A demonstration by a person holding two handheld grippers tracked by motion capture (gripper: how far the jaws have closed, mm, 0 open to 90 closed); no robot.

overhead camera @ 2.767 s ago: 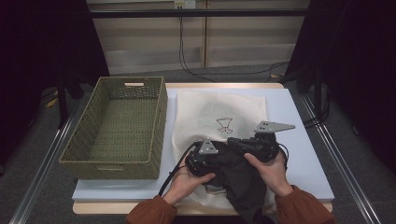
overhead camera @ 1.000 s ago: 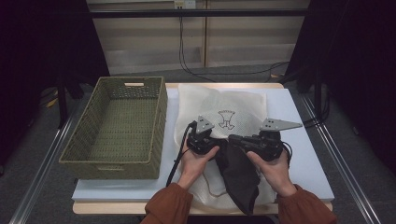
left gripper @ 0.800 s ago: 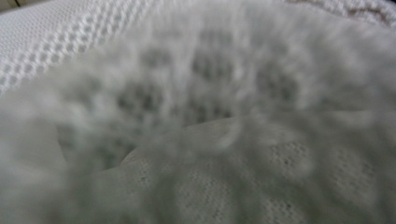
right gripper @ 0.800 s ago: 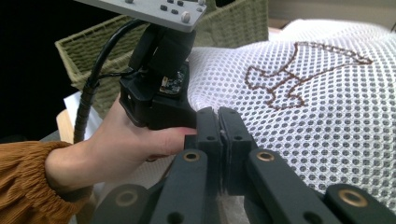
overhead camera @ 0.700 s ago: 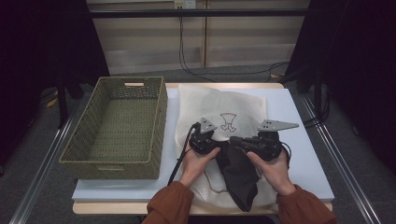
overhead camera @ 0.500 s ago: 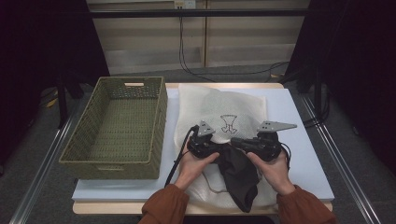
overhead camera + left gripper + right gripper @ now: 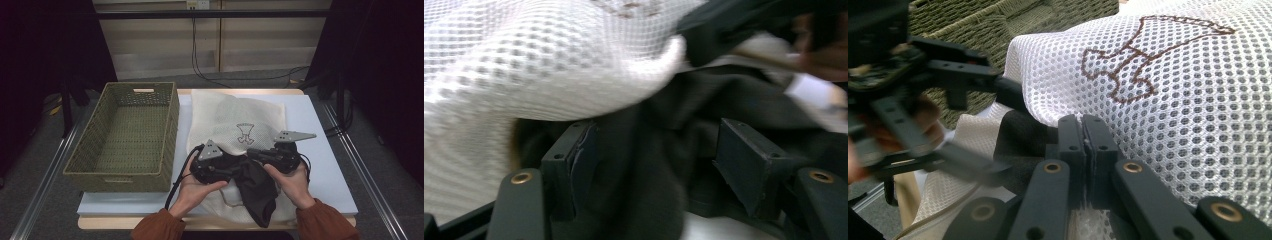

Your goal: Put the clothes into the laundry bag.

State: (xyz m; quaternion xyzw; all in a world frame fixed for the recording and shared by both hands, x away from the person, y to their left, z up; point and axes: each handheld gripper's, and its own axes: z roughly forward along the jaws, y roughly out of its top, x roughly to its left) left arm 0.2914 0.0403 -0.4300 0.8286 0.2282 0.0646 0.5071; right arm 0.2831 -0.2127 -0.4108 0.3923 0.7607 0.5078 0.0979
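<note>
Mesh laundry bag (image 7: 235, 117), white, lies flat on the pale table (image 7: 325, 150) just right of the woven green basket (image 7: 125, 135), and the dark garment (image 7: 257, 192) sits at its near end, partly under the mesh and partly trailing toward the table's front edge. Marking on the bag consists of one brown stitched emblem (image 7: 1143, 55) (an outline figure, not lettering); no readable text or brand shows on any item. Left gripper (image 7: 212, 167) is held at the bag's near left edge: in the left gripper view its jaws stand apart with the dark garment (image 7: 649, 165) between them, the pads not pressing on it, and the raised mesh (image 7: 549, 60) arches above; these jaws have just been opening. Right gripper (image 7: 275, 155) is held at the bag's near right portion: in the right gripper view its pads (image 7: 1071, 137) meet tightly, pinching the edge of the mesh bag (image 7: 1198, 110), with the dark cloth just to the left below that edge. Both hands (image 7: 292, 182) grip the tool bodies from the near side, rust-coloured sleeves at the table's front edge. Basket interior holds no items.
</note>
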